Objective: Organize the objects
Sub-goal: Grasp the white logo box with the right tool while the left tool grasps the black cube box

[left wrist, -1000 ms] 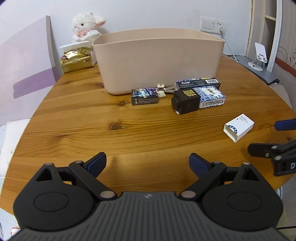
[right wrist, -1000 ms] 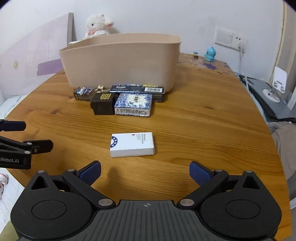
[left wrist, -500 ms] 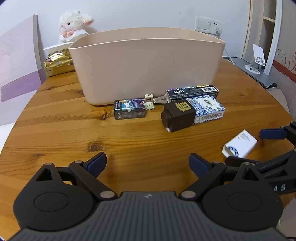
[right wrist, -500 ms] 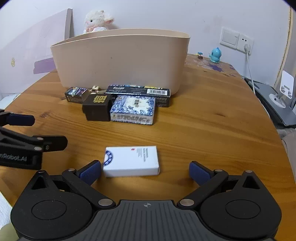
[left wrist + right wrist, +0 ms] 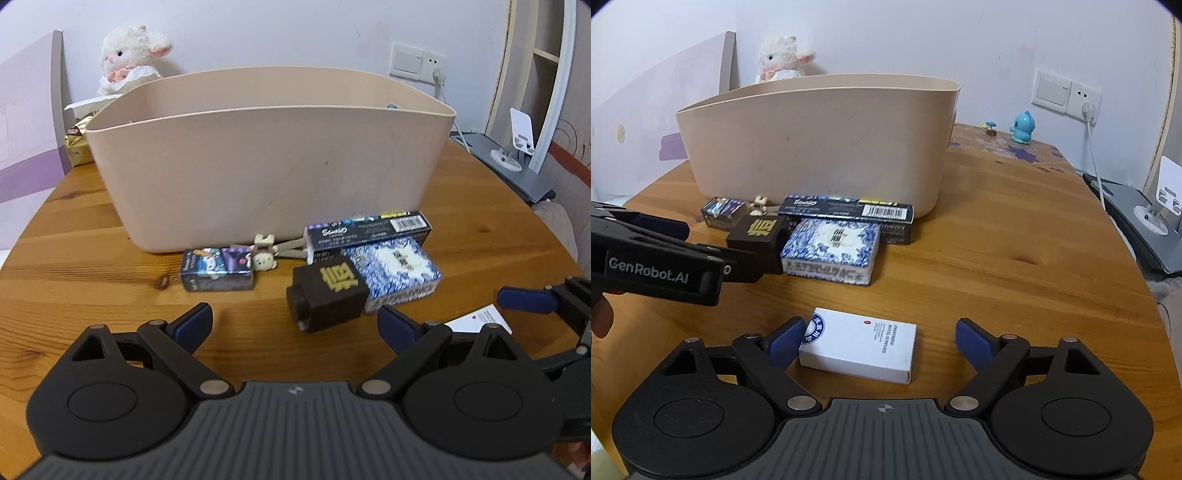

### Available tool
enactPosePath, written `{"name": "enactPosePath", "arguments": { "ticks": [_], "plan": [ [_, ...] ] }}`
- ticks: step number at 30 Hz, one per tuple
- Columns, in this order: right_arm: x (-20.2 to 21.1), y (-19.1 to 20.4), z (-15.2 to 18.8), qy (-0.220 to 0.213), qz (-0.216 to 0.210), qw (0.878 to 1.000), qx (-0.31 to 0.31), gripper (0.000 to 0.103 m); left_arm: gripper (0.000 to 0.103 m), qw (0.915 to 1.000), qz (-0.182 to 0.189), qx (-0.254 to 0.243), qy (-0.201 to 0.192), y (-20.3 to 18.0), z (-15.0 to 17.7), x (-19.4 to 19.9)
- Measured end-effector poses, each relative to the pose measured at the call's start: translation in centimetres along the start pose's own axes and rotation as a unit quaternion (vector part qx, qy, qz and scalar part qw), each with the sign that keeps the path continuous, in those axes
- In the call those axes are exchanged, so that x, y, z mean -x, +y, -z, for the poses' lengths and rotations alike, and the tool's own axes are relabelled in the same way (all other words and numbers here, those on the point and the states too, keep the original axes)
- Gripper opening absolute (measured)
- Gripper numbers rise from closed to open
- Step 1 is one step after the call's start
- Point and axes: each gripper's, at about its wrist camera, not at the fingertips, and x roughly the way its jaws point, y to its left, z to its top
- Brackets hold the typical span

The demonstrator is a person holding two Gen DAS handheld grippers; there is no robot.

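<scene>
White box lying flat on the table, now between the spread fingers of the right hand-held gripper, left pad touching its end. Closer in than half a second ago. Left hand-held gripper spread wide too, nearing the dark box. "GenRobot.AI" readable on its side.

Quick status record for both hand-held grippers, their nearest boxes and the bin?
left hand-held gripper: open, nearest the black cube box
right hand-held gripper: open, straddling the white box, left pad close to it
beige bin: upright on the wooden table, contents not visible
blue-white patterned box: beside the black cube box
</scene>
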Motion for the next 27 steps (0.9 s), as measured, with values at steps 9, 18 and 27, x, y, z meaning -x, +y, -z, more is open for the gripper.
{"name": "enactPosePath", "arguments": {
  "ticks": [9,18,27],
  "plan": [
    [-0.5,-0.4,-0.5,-0.001,0.000,1.000,-0.002,0.088,0.097,0.9994,-0.015,0.031,0.007,0.5,-1.0,-1.7],
    [-0.5,-0.3,-0.6,-0.001,0.000,1.000,-0.007,0.083,0.068,0.9986,-0.035,0.039,0.010,1.1,-0.9,-2.5],
    [-0.2,-0.3,-0.9,-0.003,-0.003,1.000,-0.008,0.062,0.050,0.9992,-0.028,0.027,0.000,1.6,-1.1,-2.6]
  ]
}}
